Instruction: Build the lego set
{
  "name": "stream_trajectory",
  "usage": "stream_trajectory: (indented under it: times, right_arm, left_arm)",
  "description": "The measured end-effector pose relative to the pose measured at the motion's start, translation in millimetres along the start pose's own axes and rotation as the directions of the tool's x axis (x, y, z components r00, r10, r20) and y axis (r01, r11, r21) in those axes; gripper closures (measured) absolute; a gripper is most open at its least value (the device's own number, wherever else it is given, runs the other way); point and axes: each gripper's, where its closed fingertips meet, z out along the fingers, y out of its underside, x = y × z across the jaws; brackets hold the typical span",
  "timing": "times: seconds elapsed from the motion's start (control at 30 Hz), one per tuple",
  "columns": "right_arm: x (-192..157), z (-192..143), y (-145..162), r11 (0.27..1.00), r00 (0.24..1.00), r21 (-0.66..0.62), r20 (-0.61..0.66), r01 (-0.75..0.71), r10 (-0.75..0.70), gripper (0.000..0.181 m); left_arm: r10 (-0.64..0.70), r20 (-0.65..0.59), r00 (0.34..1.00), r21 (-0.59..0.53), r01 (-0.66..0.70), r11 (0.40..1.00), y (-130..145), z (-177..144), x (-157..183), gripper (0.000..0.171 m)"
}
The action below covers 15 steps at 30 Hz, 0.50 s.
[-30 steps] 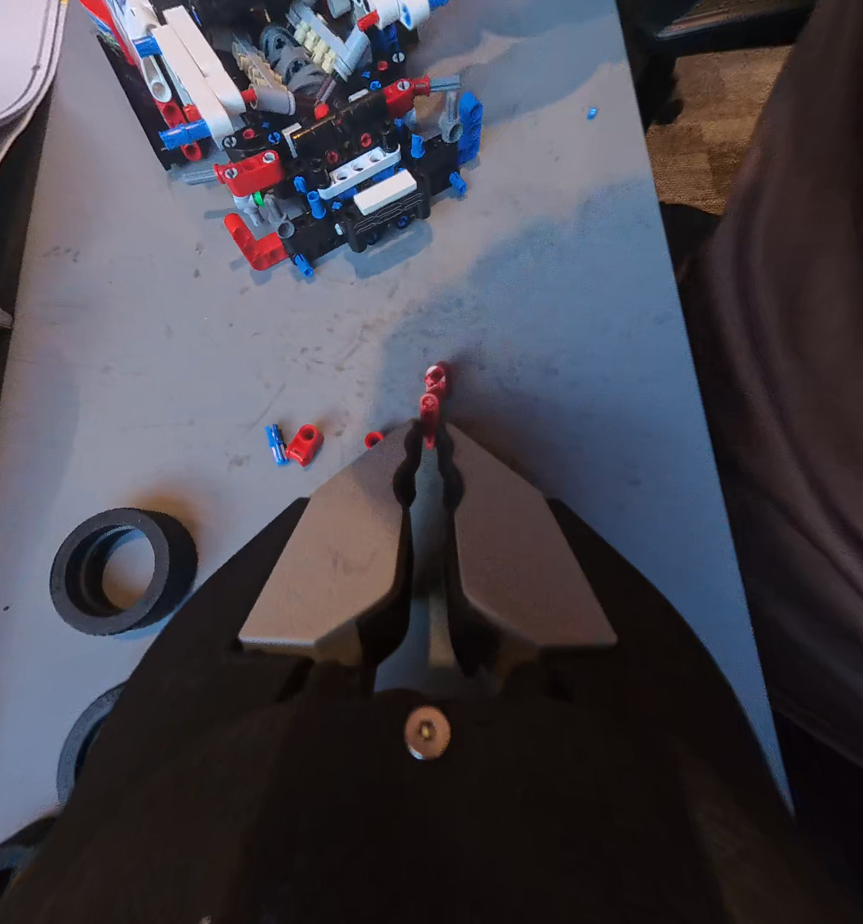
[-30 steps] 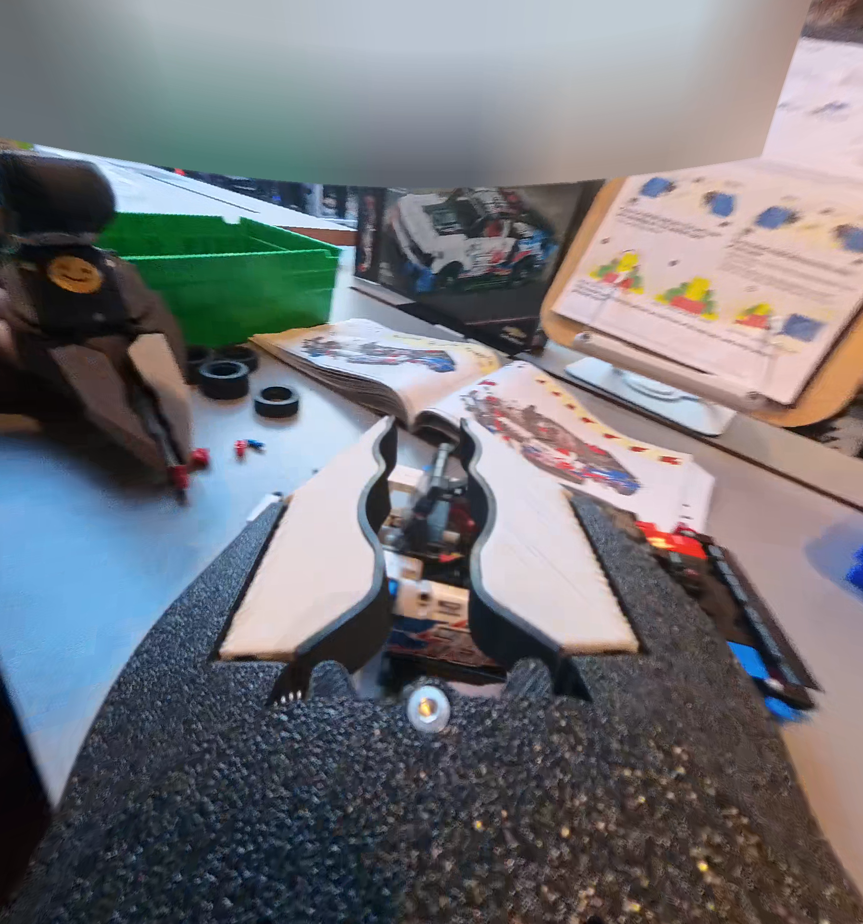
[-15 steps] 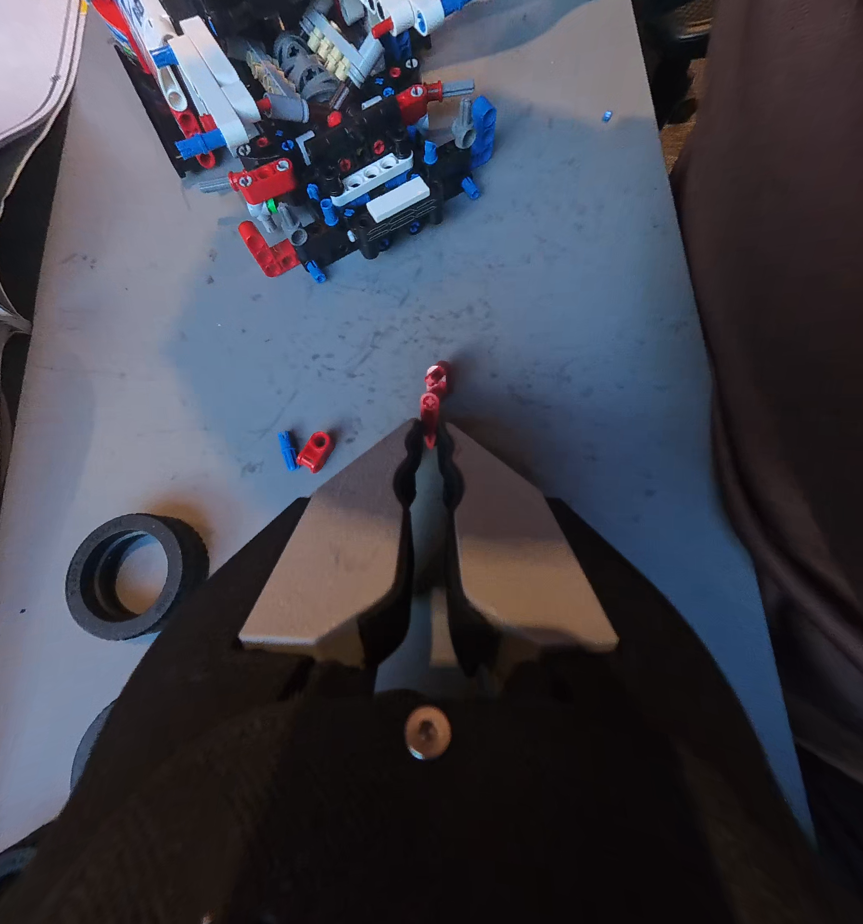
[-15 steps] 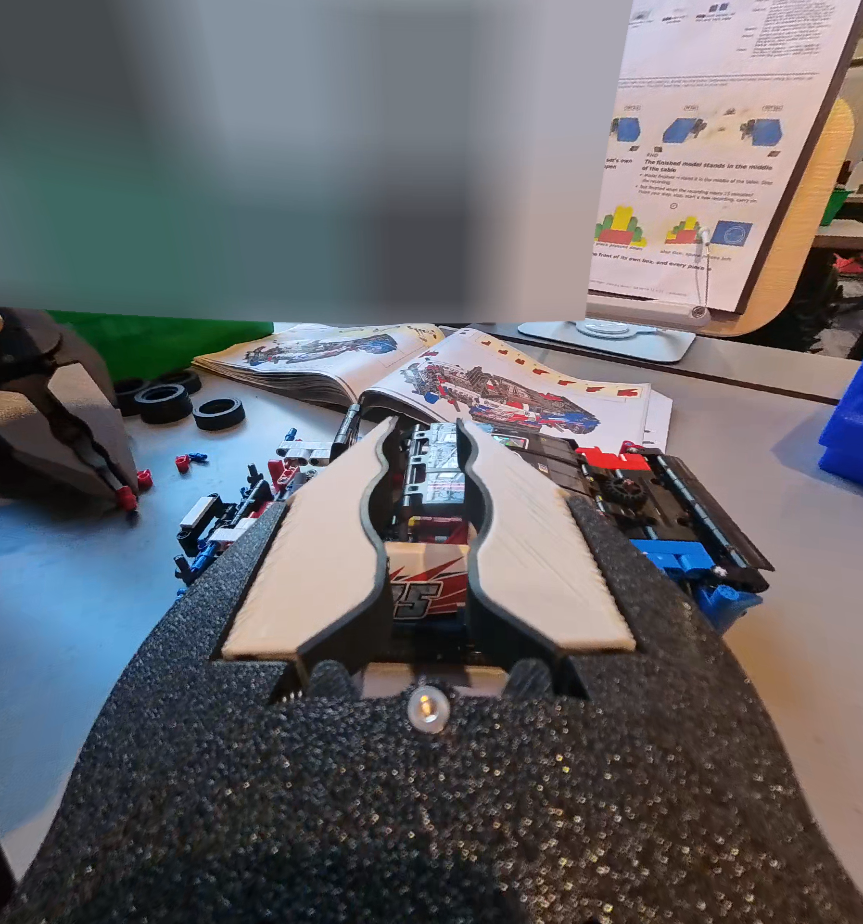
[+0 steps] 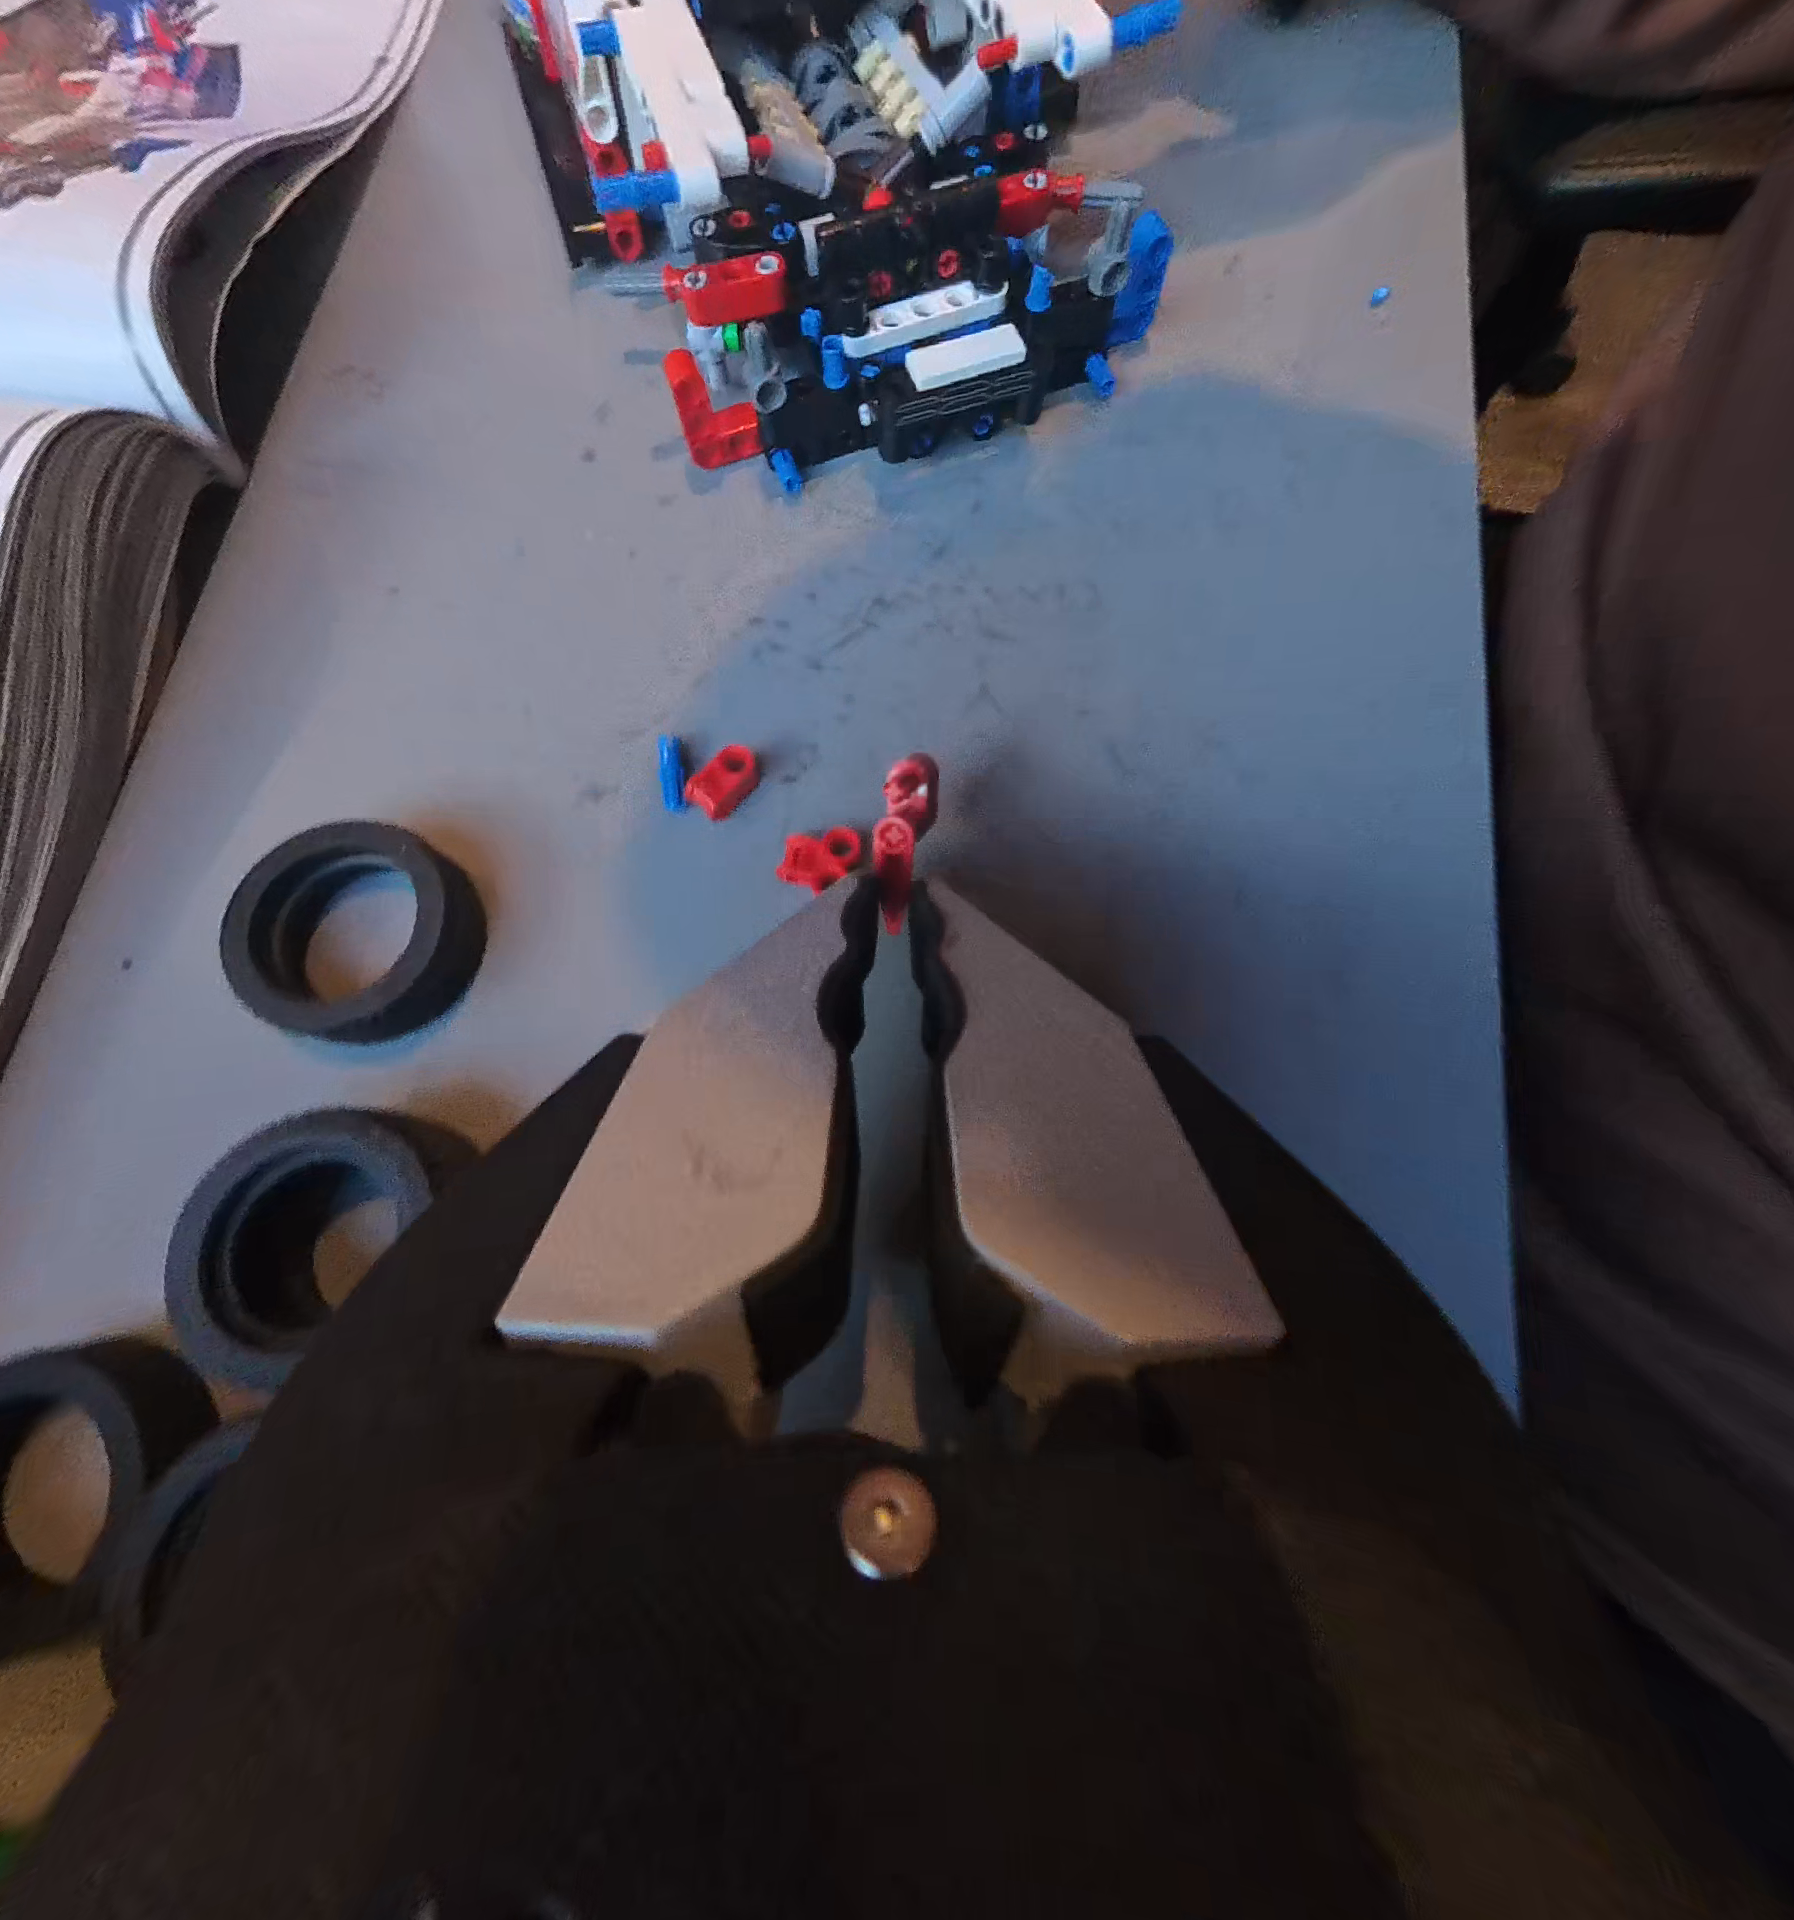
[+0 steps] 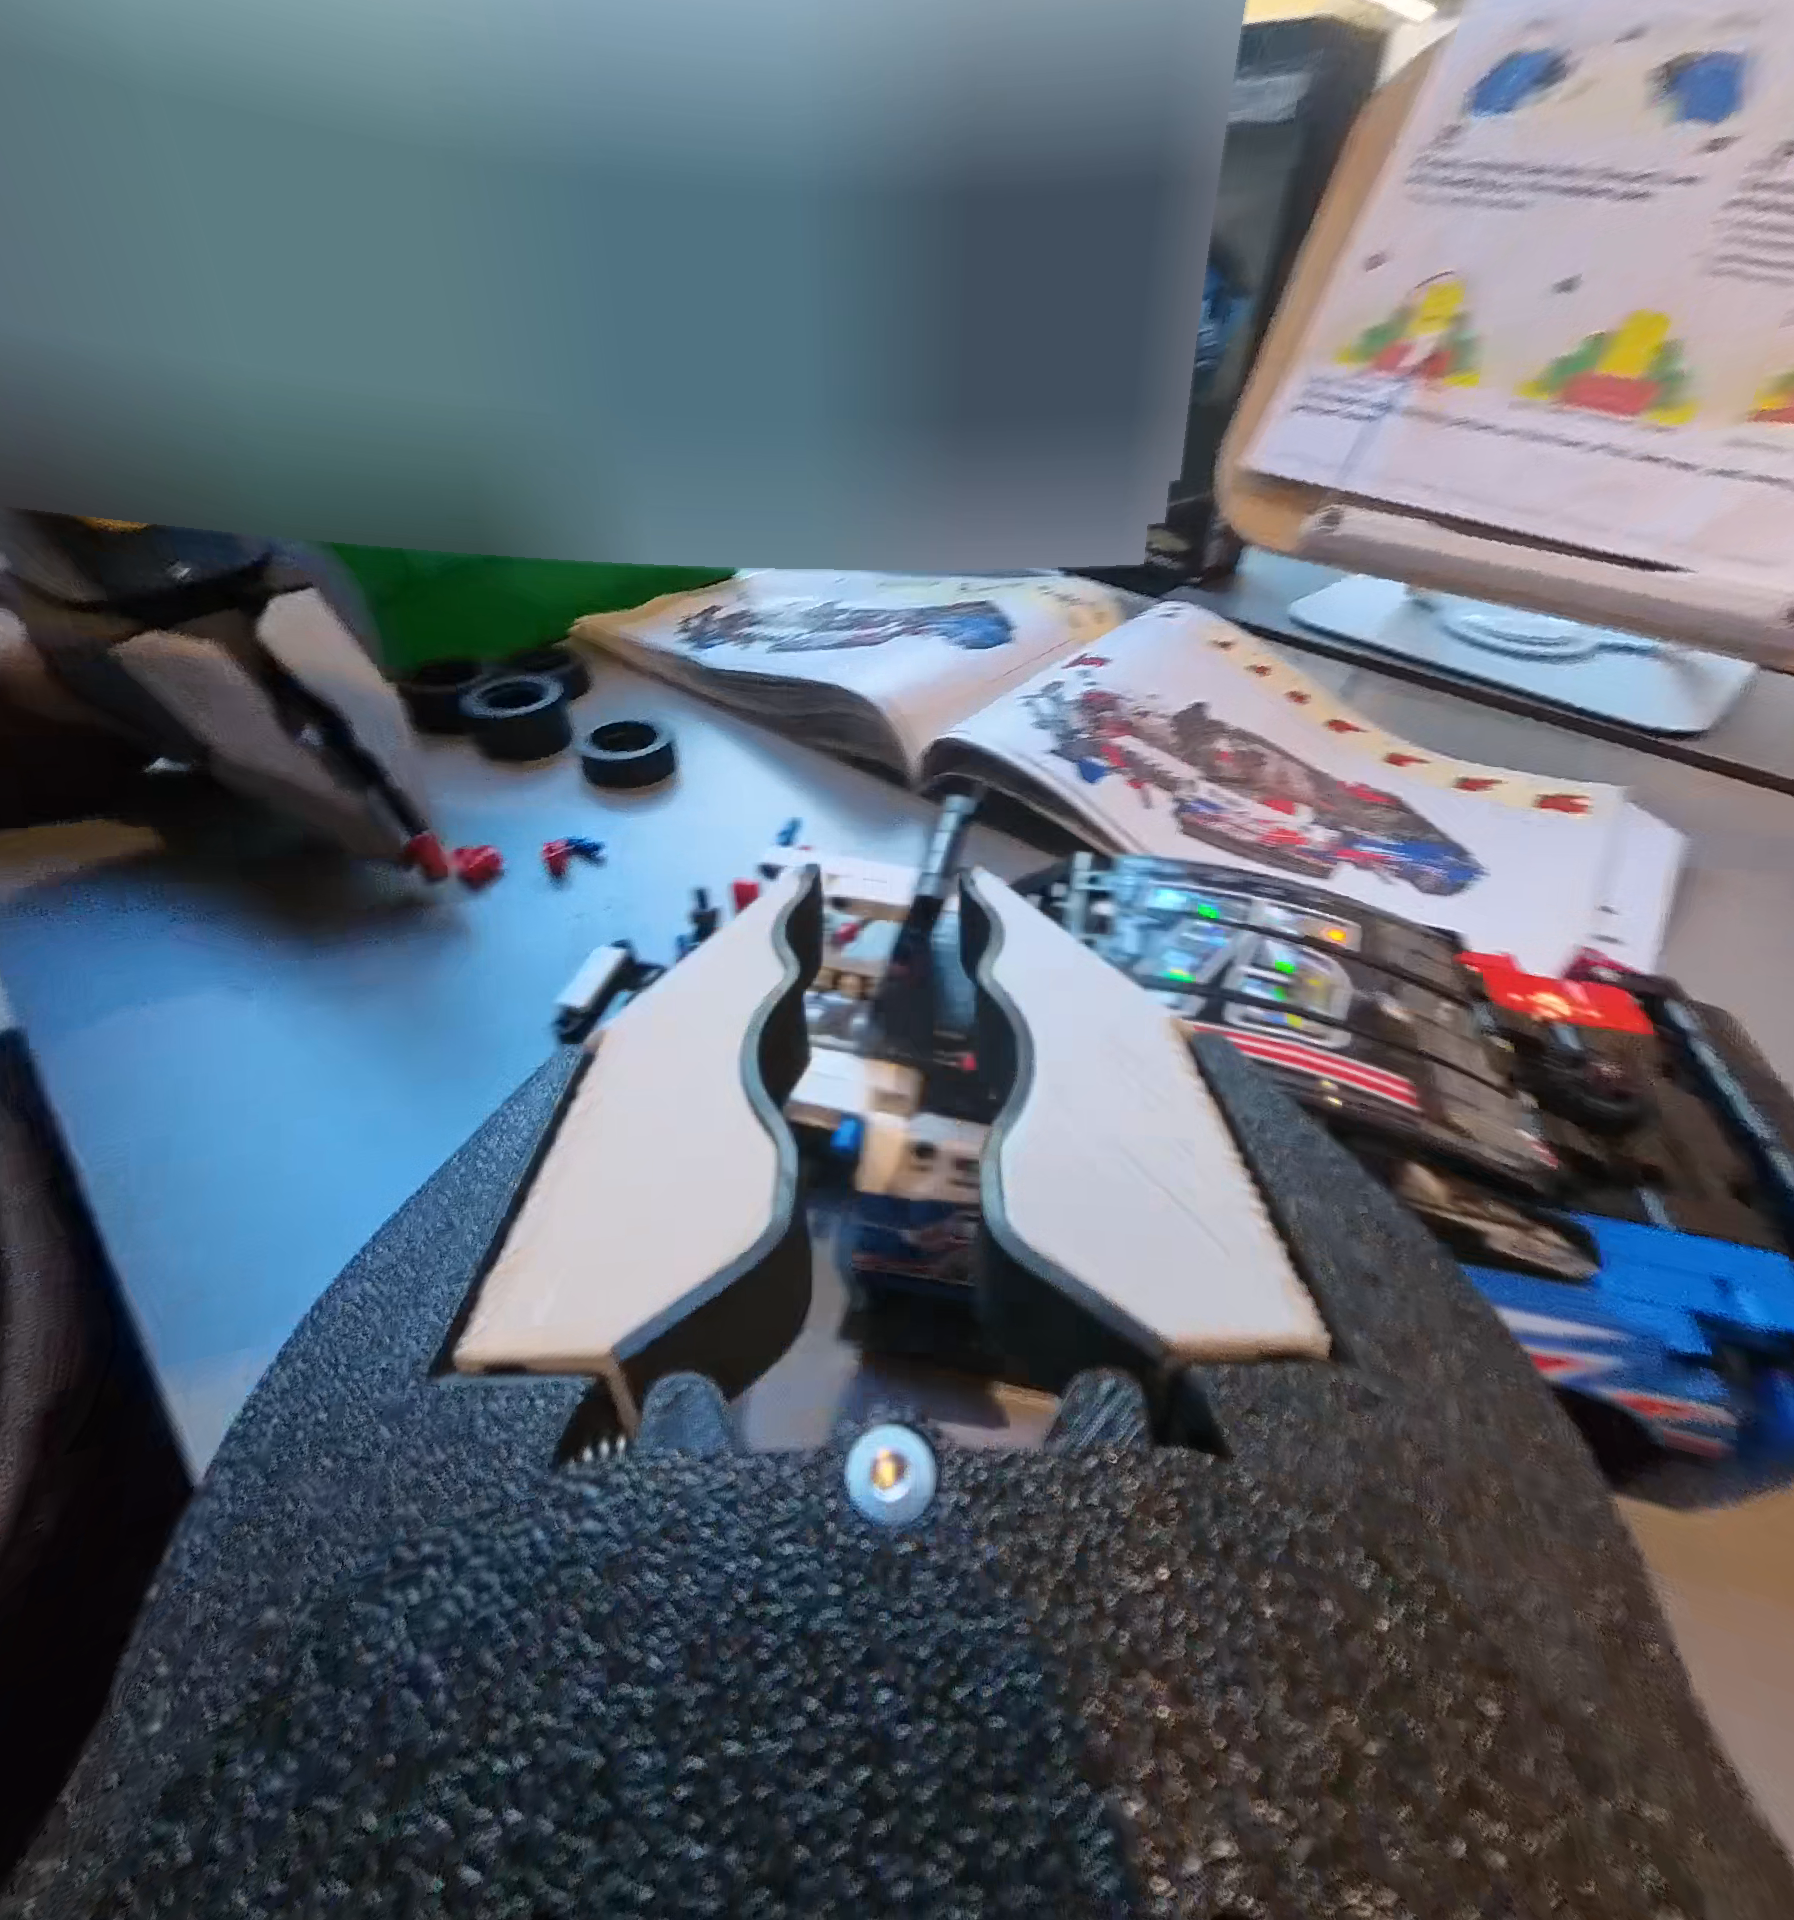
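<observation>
My left gripper [image 5: 893, 894] is shut on a small red lego piece [image 5: 901, 831] that sticks out past its tips, low over the grey table [image 5: 457, 623]. A loose red connector [image 5: 818, 858] lies just left of the tips. Another red connector [image 5: 724, 779] and a blue pin [image 5: 672, 774] lie a little farther left. The part-built lego car [image 5: 872, 270] stands farther ahead. My right gripper [image 6: 888, 894] is open and empty, and hovers over the car [image 6: 1288, 997]; a black rod [image 6: 940, 862] rises between its fingers. The left gripper [image 6: 410, 842] also shows there at the left.
Three black tyres [image 5: 353, 930] [image 5: 290, 1236] [image 5: 31, 1496] lie left of my left gripper. An open instruction booklet [image 6: 1080, 717] lies behind the car. A green bin [image 6: 519, 603], a paper stand [image 6: 1558, 312] and the table's right edge beside a person's clothing [image 5: 1682, 935] bound the space. Left tips to right tips: about 20 cm. To reach the red connector [image 5: 724, 779] in a straight line is about 4 cm for my left fingers, about 20 cm for my right.
My left gripper has drawn back and to the left with the red piece, so more tyres and the loose red connector show. My right gripper has shifted over the car. The car has stayed put.
</observation>
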Motion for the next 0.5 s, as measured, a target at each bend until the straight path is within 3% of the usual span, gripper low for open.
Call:
stream_trajectory:
  times: [0.1, 0.27, 0.4, 0.5]
  right_arm:
    - [-29.5, 8.8, -6.6, 0.998, 0.997, -0.030, 0.049, 0.054, -0.052, 0.148]
    - [-91.9, 27.9, -15.7, 0.977, 0.976, -0.079, 0.105, 0.198, -0.189, 0.157]
    - [-122.2, 54.0, 10.2, 0.955, 0.978, -0.227, 0.130, 0.192, -0.165, 0.161]
    - [-134.4, 78.8, 33.3, 0.918, 0.983, -0.363, 0.144, 0.157, -0.111, 0.159]
  left_arm:
    - [-0.043, 0.071, 0.997, -0.024, 0.045, 0.999, 12.7, -9.5, -7.7, 0.169]
    - [-0.049, 0.097, 0.994, 0.000, 0.050, 0.999, 17.1, -21.1, -6.3, 0.169]
    - [-0.055, 0.097, 0.994, 0.041, 0.051, 0.998, 13.9, -26.9, -6.1, 0.169]
    - [-0.070, 0.094, 0.993, 0.007, 0.070, 0.998, 20.0, -25.5, -7.9, 0.169]
